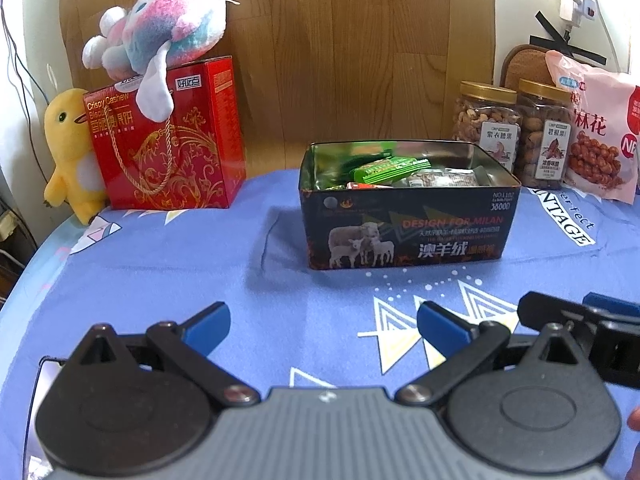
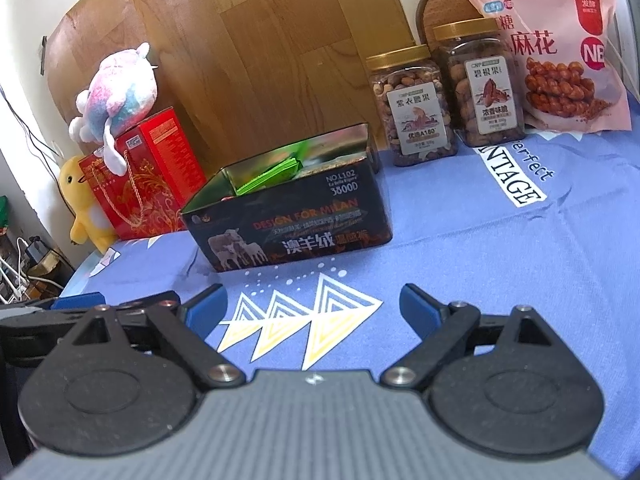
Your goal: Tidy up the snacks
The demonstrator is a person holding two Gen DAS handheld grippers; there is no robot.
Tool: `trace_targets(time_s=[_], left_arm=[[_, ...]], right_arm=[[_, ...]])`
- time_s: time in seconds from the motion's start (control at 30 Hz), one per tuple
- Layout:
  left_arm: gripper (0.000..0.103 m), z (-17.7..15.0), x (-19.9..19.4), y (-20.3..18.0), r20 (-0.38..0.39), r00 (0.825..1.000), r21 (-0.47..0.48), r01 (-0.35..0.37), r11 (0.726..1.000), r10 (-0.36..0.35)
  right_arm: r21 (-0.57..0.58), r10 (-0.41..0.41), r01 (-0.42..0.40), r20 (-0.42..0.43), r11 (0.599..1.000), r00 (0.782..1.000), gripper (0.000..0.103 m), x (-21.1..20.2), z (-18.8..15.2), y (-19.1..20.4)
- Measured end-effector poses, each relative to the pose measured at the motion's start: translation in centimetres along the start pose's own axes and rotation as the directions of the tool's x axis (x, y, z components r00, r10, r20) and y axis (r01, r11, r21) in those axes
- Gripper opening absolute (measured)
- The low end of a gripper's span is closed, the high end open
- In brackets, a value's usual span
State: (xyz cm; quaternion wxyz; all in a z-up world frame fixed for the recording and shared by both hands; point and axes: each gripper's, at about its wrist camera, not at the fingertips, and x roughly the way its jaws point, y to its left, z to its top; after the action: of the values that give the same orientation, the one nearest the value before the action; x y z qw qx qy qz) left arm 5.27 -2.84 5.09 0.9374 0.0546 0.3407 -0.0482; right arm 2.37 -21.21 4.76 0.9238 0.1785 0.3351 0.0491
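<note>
An open black tin [image 1: 408, 236] with sheep printed on its side stands on the blue cloth, holding several snack packets, a green one [image 1: 390, 170] on top. It also shows in the right wrist view [image 2: 288, 228], with the green packet [image 2: 272, 178] inside. My left gripper [image 1: 324, 326] is open and empty, low over the cloth in front of the tin. My right gripper [image 2: 314, 310] is open and empty, just right of the left one, whose fingers [image 2: 76, 302] show at the left edge of its view.
Two nut jars [image 2: 412, 108] [image 2: 482, 84] and a pink snack bag [image 2: 560, 48] stand at the back right. A red gift box [image 1: 168, 140] with a plush toy [image 1: 160, 28] on top and a yellow plush [image 1: 70, 148] sit at the back left. A wooden board [image 1: 340, 40] stands behind.
</note>
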Motion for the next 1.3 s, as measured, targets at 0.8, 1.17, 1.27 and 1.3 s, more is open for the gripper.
trace_targets(time_s=[0.8, 1.17, 1.27, 1.3], left_arm=[[0.103, -0.06, -0.83, 0.23, 0.014, 1.000, -0.002, 0.009, 1.000, -0.009], [0.103, -0.07, -0.87, -0.08, 0.018, 1.000, 0.008, 0.012, 1.000, -0.012], [0.103, -0.05, -0.82, -0.07, 0.015, 1.000, 0.006, 0.009, 1.000, -0.009], [0.103, -0.02, -0.79, -0.07, 0.014, 1.000, 0.006, 0.009, 1.000, -0.009]], right_arm=[[-0.017, -0.015, 0.016, 0.018, 1.000, 1.000, 0.095, -0.71, -0.27, 0.50], [-0.015, -0.004, 0.004, 0.018, 1.000, 1.000, 0.095, -0.97, -0.46, 0.49], [-0.016, 0.003, -0.003, 0.015, 1.000, 1.000, 0.095, -1.01, -0.53, 0.52], [-0.017, 0.004, -0.004, 0.014, 1.000, 1.000, 0.095, -0.99, -0.53, 0.53]])
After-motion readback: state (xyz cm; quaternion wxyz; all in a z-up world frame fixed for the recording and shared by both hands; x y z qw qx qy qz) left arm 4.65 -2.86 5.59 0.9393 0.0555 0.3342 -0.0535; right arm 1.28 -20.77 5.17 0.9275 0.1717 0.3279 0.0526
